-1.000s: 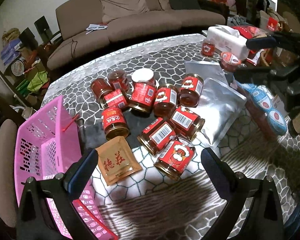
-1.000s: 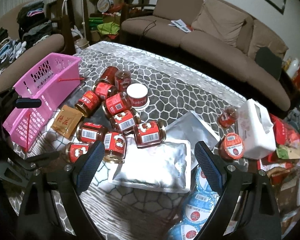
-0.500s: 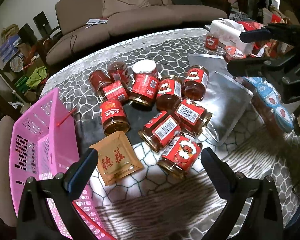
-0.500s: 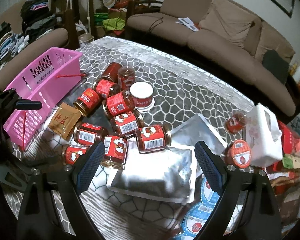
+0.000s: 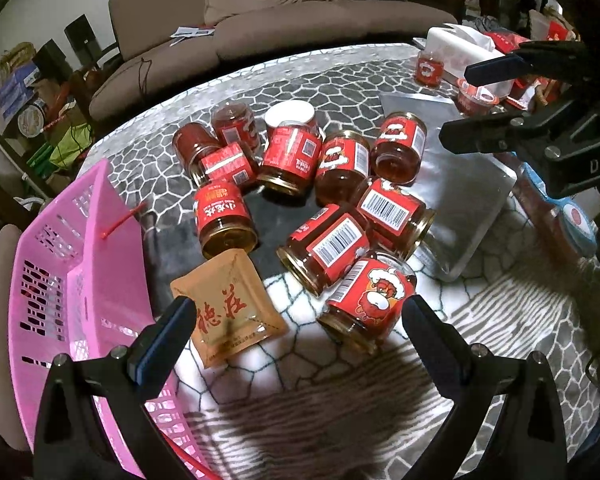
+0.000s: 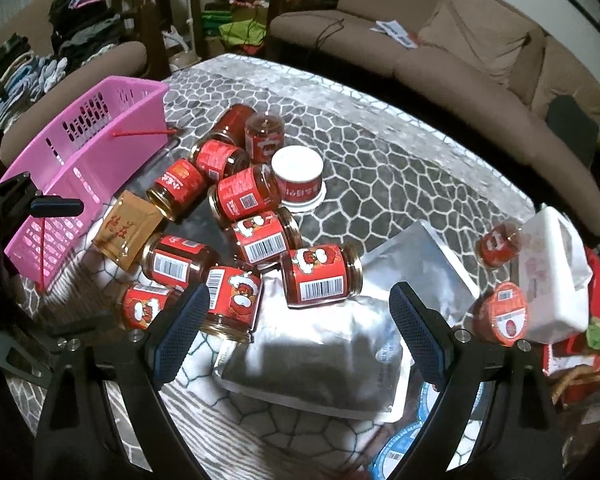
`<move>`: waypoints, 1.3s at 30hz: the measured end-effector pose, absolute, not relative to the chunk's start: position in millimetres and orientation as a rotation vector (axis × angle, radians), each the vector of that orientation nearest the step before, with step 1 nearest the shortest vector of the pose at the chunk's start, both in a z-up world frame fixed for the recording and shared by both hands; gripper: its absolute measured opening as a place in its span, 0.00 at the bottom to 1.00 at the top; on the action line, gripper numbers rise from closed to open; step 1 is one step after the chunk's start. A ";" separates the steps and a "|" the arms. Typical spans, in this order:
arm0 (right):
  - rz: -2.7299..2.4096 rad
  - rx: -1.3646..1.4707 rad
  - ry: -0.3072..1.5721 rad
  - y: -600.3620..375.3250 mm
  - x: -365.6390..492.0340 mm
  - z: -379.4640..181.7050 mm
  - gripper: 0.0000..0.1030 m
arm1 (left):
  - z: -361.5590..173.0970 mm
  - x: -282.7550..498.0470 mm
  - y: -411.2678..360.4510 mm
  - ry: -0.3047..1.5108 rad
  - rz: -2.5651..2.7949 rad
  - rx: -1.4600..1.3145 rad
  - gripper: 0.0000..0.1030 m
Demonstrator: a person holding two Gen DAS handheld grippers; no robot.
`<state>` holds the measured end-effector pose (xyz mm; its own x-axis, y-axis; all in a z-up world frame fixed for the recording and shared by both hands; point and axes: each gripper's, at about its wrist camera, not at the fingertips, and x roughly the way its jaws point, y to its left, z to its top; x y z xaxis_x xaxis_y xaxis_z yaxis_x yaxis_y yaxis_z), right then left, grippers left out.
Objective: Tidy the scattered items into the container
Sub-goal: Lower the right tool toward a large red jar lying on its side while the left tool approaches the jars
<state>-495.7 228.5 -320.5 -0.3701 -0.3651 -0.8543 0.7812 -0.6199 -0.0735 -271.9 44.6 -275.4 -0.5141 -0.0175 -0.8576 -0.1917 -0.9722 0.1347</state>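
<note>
Several red-labelled glass jars [image 5: 340, 236] lie in a heap on the patterned table; the heap also shows in the right wrist view [image 6: 256, 216]. A brown sauce packet [image 5: 228, 304] lies beside a pink plastic basket [image 5: 60, 272], which also shows at the left of the right wrist view [image 6: 84, 152]. Silver foil pouches [image 6: 340, 344] lie to the right of the jars. My left gripper [image 5: 296, 332] is open and empty above the nearest jar [image 5: 370, 296] and the packet. My right gripper [image 6: 300, 320] is open and empty above a pouch and a jar [image 6: 320, 276].
A white tissue box [image 6: 552, 272], a small jar [image 6: 500, 240], a red-lidded cup [image 6: 504, 312] and blue-lidded tubs [image 6: 400, 452] crowd the table's right side. A white-lidded cup [image 6: 298, 178] stands behind the jars. A brown sofa [image 5: 260, 16] runs behind the table.
Both grippers have moved closer to the jar heap and lower, so the jars look larger. Both stay open. Nothing on the table has moved.
</note>
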 end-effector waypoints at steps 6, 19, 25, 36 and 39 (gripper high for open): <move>-2.015 1.115 0.641 223.9 -503.3 -330.1 0.88 | -281.1 -272.4 46.6 0.337 2.620 -1.505 1.00; -1.936 1.147 0.665 219.4 -522.1 -352.4 0.88 | -289.5 -272.5 48.7 0.358 2.609 -1.530 1.00; -1.904 1.179 0.654 214.0 -534.8 -364.3 0.88 | -294.8 -273.5 51.7 0.399 2.605 -1.534 1.00; -1.887 1.211 0.645 204.6 -549.9 -381.3 0.88 | -300.6 -272.9 62.8 0.423 2.586 -1.526 1.00; -1.882 1.208 0.656 202.6 -550.8 -383.7 0.88 | -302.4 -273.3 61.7 0.408 2.581 -1.531 1.00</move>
<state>-550.8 202.6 -383.7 -0.2351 -0.3387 -0.9111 0.8316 -0.5553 -0.0082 -273.3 61.7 -302.4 -0.4841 -0.0395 -0.8741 -0.2319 -0.9575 0.1716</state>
